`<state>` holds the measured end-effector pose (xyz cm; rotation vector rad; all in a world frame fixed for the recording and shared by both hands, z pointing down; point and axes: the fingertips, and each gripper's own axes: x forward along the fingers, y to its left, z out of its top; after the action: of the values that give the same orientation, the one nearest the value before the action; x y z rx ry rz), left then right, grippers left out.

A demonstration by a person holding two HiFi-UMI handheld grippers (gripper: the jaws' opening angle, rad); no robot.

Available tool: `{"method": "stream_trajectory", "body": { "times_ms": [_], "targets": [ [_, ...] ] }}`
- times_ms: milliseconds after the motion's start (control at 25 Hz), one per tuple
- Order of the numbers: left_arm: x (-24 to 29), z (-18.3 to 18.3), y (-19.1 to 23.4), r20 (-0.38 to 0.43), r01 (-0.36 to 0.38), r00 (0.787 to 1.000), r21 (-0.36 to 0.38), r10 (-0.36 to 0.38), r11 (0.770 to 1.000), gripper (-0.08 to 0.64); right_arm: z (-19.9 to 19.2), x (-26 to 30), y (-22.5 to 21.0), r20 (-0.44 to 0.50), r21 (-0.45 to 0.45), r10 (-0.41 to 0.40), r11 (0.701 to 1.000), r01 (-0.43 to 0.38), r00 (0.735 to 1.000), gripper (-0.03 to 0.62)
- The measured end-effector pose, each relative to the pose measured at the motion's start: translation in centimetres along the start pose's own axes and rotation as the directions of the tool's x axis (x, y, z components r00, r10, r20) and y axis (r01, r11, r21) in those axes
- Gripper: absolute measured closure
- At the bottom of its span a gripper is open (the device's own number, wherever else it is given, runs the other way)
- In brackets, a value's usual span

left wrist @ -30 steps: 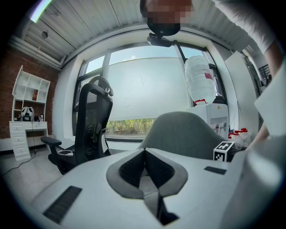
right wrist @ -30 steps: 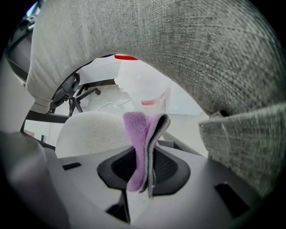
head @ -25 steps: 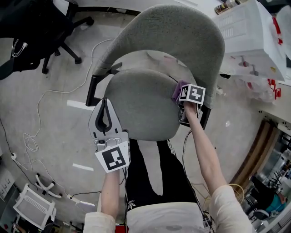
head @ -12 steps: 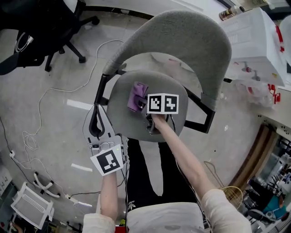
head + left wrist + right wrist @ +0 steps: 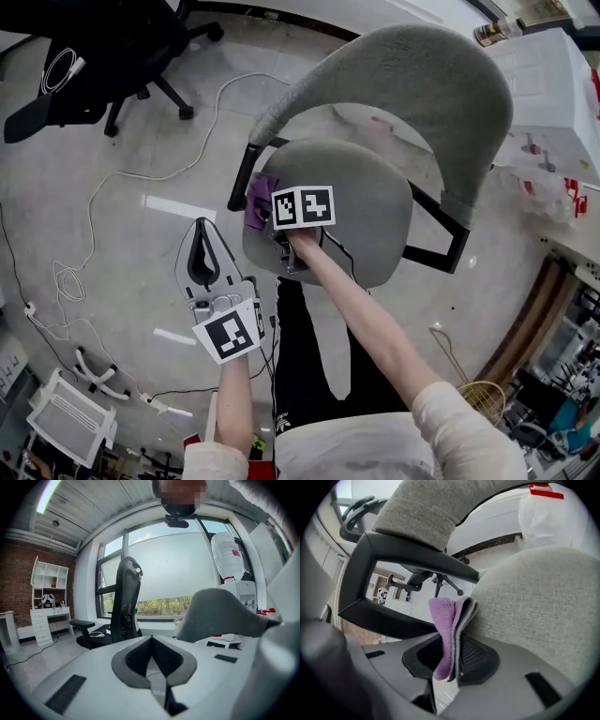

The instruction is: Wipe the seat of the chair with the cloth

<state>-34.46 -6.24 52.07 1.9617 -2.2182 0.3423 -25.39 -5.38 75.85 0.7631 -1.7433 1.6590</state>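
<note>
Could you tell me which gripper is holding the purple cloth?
The right gripper: its jaws pinch the folded cloth at the grey seat edge; the left gripper is shut on nothing.

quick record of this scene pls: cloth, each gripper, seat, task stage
cloth: purple, folded, pinched in the right gripper, pressed against the seat
right gripper: shut on the cloth, at the seat's edge by the black arm frame
left gripper: jaws together, empty, held off the chair over the floor
seat: grey fabric, nothing else on it
task stage: wiping looks under way, cloth at the seat's edge
</note>
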Motion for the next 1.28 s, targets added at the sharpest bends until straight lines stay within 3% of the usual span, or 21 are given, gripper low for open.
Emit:
{"method": "stream_trajectory", "body": {
  "times_ms": [120, 480, 680, 960, 1120, 1280],
  "targets": [
    [0.1, -0.5, 0.8, -0.004, -0.001, 1.0, 0.007, 0.001, 1.0, 0.548, 0.2, 1.0, -0.7, 0.01, -0.015, -0.039, 0.999, 0.039, 0.999, 0.499],
    [0.4, -1.1, 0.6, -0.024, 0.02, 1.0, 0.019, -0.02, 1.0, 0.548, -0.2, -0.1, -2.0, 0.053, 0.011, -0.032, 0.999, 0.031, 0.998, 0.499],
    [0.6, -1.0, -0.9, -0.02, 0.049, 0.999, 0.029, -0.048, 0.998, 0.548, -0.9, -3.6, -6.1, 0.091, -0.001, -0.092, 0.996, 0.093, 0.992, 0.499],
    [0.9, -0.9, -4.1, -0.023, 0.089, 0.996, 0.047, -0.088, 0.995, 0.548, -2.5, -8.9, -12.9, 0.108, 0.068, -0.159, 0.986, 0.152, 0.981, 0.497],
    [0.9, -0.3, -6.8, -0.022, 0.13, 0.991, 0.057, -0.129, 0.99, 0.548, -3.5, -11.6, -15.9, 0.108, 0.064, -0.225, 0.974, 0.219, 0.968, 0.497],
    [1.0, 0.2, -9.2, -0.011, 0.163, 0.987, 0.066, -0.163, 0.984, 0.548, -4.7, -15.0, -19.6, 0.113, 0.093, -0.345, 0.937, 0.336, 0.932, 0.497]
  ]
}}
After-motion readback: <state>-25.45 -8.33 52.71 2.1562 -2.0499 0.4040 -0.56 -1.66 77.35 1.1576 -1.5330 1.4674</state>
